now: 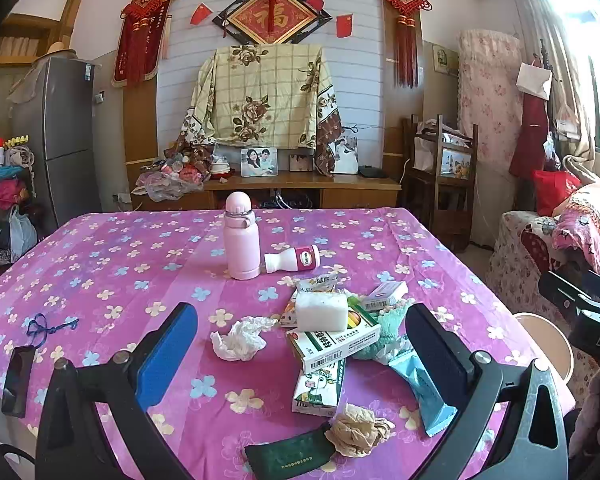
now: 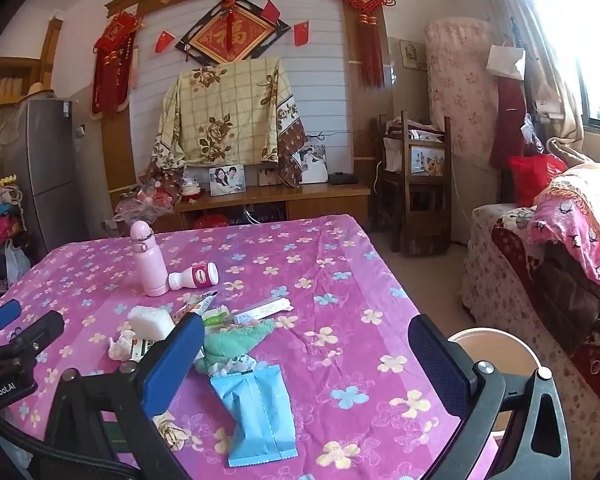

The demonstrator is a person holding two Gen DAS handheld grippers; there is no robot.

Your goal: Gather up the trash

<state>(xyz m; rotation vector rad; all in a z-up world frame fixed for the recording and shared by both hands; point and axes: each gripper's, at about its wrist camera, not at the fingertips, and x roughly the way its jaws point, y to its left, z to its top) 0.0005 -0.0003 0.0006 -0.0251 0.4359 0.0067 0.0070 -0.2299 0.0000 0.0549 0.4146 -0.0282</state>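
Observation:
Trash lies scattered on the pink flowered tablecloth (image 1: 100, 264). A crumpled white tissue (image 1: 240, 340), a white foam block (image 1: 321, 311) on a green-and-white carton (image 1: 336, 346), a small milk carton (image 1: 318, 390), a brown paper wad (image 1: 358, 430), a dark green sachet (image 1: 288, 456) and a light blue wrapper (image 1: 422, 390) sit between and ahead of my left gripper (image 1: 300, 360), which is open and empty. My right gripper (image 2: 304, 368) is open and empty above the blue wrapper (image 2: 260, 416), with a green cloth (image 2: 236, 340) to its left.
A pink flask (image 1: 241, 236) stands upright mid-table beside a toppled small white bottle (image 1: 294, 260). A dark phone-like object (image 1: 18, 376) and blue string (image 1: 44, 326) lie at the left edge. A round beige bin (image 2: 496, 350) stands off the table's right corner, near a covered sofa (image 2: 540, 280).

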